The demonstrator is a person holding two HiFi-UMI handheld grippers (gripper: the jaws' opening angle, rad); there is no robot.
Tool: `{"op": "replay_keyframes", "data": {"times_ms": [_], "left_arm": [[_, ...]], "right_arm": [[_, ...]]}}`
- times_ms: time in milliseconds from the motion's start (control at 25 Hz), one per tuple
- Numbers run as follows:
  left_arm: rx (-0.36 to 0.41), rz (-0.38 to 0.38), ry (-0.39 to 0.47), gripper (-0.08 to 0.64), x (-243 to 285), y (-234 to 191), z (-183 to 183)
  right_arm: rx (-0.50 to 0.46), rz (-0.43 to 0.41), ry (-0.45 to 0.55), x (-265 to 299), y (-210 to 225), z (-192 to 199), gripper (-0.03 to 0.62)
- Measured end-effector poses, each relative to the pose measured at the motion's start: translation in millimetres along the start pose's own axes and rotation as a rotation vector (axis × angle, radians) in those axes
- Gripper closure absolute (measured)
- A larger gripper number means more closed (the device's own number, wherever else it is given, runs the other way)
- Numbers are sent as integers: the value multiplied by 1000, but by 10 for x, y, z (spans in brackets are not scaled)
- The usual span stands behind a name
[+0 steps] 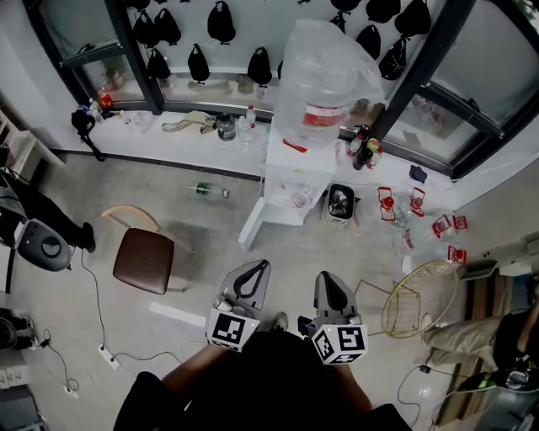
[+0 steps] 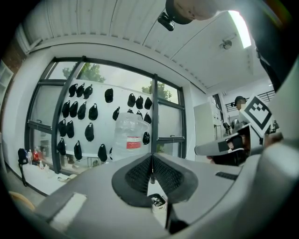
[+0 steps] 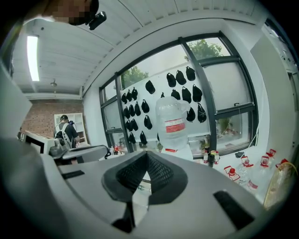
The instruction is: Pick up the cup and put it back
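Holding the left gripper [image 1: 257, 269] and right gripper [image 1: 327, 282], fingers [image 2: 135, 175] closed on nothing, the person is facing the cup [image 1: 301, 199] well ahead of them; level, steady hands suit coming or going.

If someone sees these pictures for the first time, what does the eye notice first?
A huge clear water jug stands on a white cabinet by the window. Rows of black caps hang behind it, and a brown chair stands on the floor at left.
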State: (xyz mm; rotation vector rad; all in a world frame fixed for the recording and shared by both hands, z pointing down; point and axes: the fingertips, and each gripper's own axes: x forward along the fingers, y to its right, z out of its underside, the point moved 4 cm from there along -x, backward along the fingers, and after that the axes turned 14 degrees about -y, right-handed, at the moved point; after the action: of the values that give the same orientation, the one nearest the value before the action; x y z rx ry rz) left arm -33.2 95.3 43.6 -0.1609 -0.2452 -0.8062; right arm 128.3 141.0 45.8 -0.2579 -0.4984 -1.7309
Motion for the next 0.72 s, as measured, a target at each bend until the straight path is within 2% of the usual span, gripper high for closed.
{"op": "replay_keyframes", "data": {"times_ms": [720], "left_arm": [[-3,-8,22,552,-108,-58,19]], "right_arm": [[17,21,7,9,-66,65,598]]}}
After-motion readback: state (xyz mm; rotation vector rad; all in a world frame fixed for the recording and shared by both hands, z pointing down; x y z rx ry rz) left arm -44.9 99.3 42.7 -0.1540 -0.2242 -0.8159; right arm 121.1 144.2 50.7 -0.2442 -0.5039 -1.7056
